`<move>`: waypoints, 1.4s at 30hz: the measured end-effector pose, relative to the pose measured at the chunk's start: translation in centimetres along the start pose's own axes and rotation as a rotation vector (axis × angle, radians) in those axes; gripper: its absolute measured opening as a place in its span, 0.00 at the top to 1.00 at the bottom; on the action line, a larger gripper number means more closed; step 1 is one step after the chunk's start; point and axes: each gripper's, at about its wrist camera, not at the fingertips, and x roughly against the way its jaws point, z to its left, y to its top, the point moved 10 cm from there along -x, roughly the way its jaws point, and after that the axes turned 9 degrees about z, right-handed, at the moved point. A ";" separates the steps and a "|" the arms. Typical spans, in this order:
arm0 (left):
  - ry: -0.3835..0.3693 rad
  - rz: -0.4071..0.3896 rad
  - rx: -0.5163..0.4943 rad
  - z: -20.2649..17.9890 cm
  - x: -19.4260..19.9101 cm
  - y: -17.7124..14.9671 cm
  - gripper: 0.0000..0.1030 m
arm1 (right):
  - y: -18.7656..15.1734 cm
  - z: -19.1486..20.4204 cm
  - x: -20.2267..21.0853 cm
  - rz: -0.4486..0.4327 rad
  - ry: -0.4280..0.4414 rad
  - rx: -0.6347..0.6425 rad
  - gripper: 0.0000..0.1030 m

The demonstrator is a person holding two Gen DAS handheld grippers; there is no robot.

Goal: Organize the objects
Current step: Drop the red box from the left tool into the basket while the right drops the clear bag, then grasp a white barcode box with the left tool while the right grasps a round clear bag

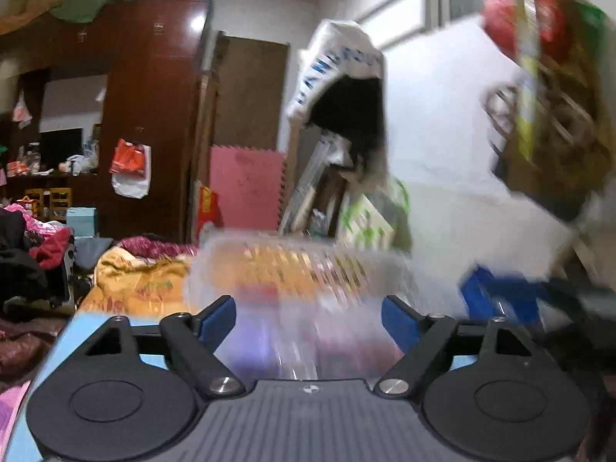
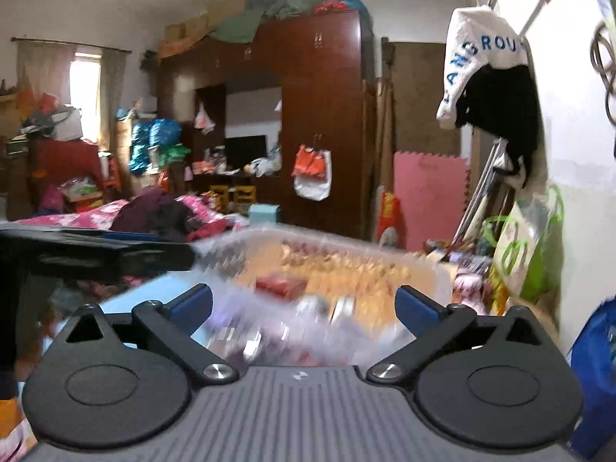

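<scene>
left gripper [image 1: 308, 317]: spread wide, gripping nothing
right gripper [image 2: 304, 306]: spread wide too
clear plastic bin [image 2: 327, 265]: blurry, lower middle of frame, right ahead of both
wardrobe [image 2: 319, 115]: background

Both fisheye views were evenly lit indoors. Daylight blew out a curtained window [image 2: 85, 88], and glare spotted the glossy wardrobe [image 1: 154, 115]. Motion blur smeared the clear plastic container [image 2: 327, 273] and the hanging bag [image 1: 550, 88]. Straight lines bowed toward the dark vignetted corners.
</scene>
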 end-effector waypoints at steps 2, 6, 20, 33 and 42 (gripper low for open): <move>-0.015 0.025 -0.037 -1.4 1.2 -3.9 0.16 | -2.8 -0.3 -1.2 0.083 -0.027 0.029 0.00; -0.027 0.108 -0.099 -3.1 0.8 -9.1 0.16 | -7.3 -1.2 -5.1 0.255 -0.064 0.055 0.02; 0.070 0.181 -0.122 -3.1 -2.8 -12.5 0.31 | -9.2 -0.9 -7.1 0.301 -0.024 -0.020 0.41; 0.039 0.013 -0.080 -1.5 0.5 -11.0 0.47 | -7.8 -2.6 -4.7 0.117 -0.044 -0.135 0.44; 0.041 -0.045 -0.046 -0.3 1.4 -9.4 0.47 | -7.1 -4.6 -3.0 -0.018 -0.061 -0.264 0.44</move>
